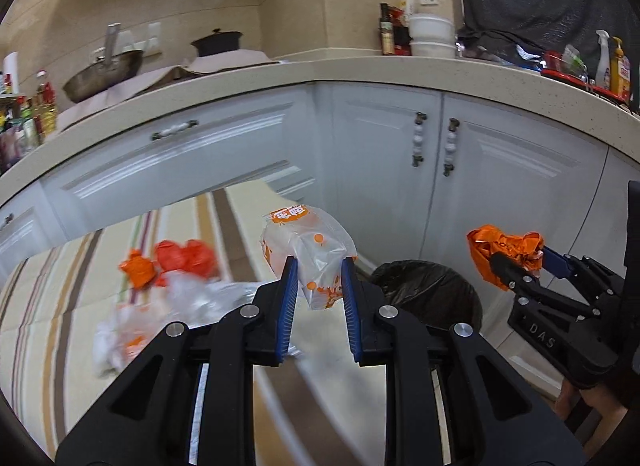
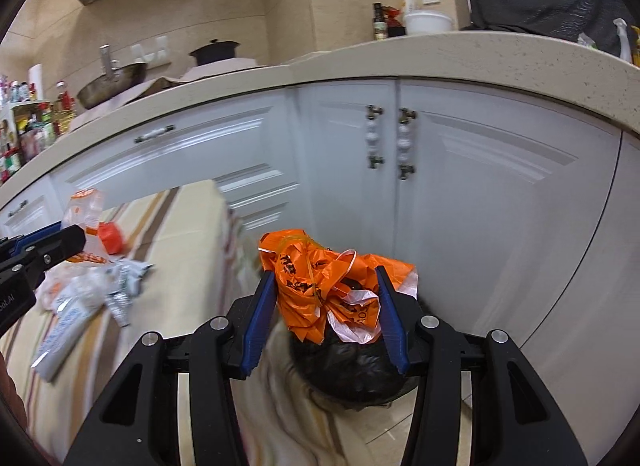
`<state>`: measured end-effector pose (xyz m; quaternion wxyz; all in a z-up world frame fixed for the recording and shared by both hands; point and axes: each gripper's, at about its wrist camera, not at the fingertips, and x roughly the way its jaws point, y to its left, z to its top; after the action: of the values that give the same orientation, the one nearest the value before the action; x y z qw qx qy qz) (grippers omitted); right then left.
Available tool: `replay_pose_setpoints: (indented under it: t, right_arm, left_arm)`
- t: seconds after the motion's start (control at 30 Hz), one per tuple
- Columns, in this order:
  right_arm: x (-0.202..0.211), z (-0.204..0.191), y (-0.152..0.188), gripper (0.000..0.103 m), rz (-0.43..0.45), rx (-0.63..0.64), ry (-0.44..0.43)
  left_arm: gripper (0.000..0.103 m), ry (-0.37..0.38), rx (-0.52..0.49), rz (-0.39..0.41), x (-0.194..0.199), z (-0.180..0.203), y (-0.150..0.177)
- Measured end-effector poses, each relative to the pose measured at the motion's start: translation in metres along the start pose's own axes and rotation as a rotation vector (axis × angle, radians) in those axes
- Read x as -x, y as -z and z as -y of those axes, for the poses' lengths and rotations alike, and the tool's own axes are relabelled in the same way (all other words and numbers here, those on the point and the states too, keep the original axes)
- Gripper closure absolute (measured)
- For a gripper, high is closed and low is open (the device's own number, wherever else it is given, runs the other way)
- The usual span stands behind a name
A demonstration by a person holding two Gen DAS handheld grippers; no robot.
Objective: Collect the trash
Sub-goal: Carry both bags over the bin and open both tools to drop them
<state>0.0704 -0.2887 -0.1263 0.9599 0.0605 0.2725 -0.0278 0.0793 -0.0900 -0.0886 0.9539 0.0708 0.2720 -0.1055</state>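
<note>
My left gripper (image 1: 319,266) is shut on a clear plastic wrapper with orange print (image 1: 308,250), held above the striped table edge. My right gripper (image 2: 326,272) is shut on a crumpled orange plastic bag (image 2: 320,282), held right over the bin lined with a black bag (image 2: 352,370). In the left wrist view the right gripper (image 1: 520,262) holds the orange bag (image 1: 500,252) to the right of the bin (image 1: 428,294). More trash lies on the table: red and orange wrappers (image 1: 176,262) and clear plastic bags (image 1: 160,314), also in the right wrist view (image 2: 92,290).
The table has a striped cloth (image 1: 80,306). White cabinet doors (image 1: 400,153) stand behind the bin under a beige countertop (image 1: 360,69) with a wok, a pot, bottles and bowls on it. The left gripper shows at the left edge of the right wrist view (image 2: 44,246).
</note>
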Motion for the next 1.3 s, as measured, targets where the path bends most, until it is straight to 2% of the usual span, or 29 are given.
replay_pose_setpoints:
  t: [0.33, 0.47, 0.53, 0.6, 0.83, 0.93, 0.97, 1.0, 1.17, 1.3]
  right_arm:
    - [-0.048, 0.046, -0.005, 0.054, -0.028, -0.03, 0.048]
    - [-0.07, 0.058, -0.003, 0.054, -0.053, -0.043, 0.047]
    - [-0.082, 0.065, -0.001, 0.054, -0.068, -0.049, 0.048]
    - [-0.093, 0.07, 0.001, 0.054, -0.082, -0.057, 0.047]
    - [-0.129, 0.09, 0.003, 0.044, -0.119, -0.107, 0.06]
    - [-0.131, 0.095, 0.003, 0.043, -0.115, -0.119, 0.064]
    - [-0.13, 0.096, 0.003, 0.043, -0.115, -0.119, 0.066]
    - [-0.128, 0.096, 0.002, 0.043, -0.113, -0.117, 0.068]
    - [-0.111, 0.092, -0.004, 0.043, -0.095, -0.108, 0.08]
    - [-0.086, 0.082, -0.014, 0.042, -0.062, -0.098, 0.09]
  left_arm:
    - [0.081, 0.047, -0.069, -0.08, -0.079, 0.069, -0.016]
    - [0.081, 0.052, -0.079, -0.164, -0.114, 0.089, -0.017]
    - [0.081, 0.075, -0.045, -0.204, -0.129, 0.094, -0.023]
    - [0.081, 0.067, -0.04, -0.229, -0.143, 0.1, -0.026]
    - [0.08, 0.044, -0.028, -0.296, -0.185, 0.115, -0.022]
    - [0.075, 0.039, -0.023, -0.323, -0.194, 0.116, -0.017]
    - [0.062, 0.039, -0.018, -0.325, -0.195, 0.115, -0.017]
    - [0.057, 0.04, -0.009, -0.322, -0.194, 0.114, -0.017]
    - [0.056, 0.051, -0.017, -0.286, -0.181, 0.112, -0.022]
    - [0.052, 0.056, -0.01, -0.225, -0.153, 0.1, -0.031]
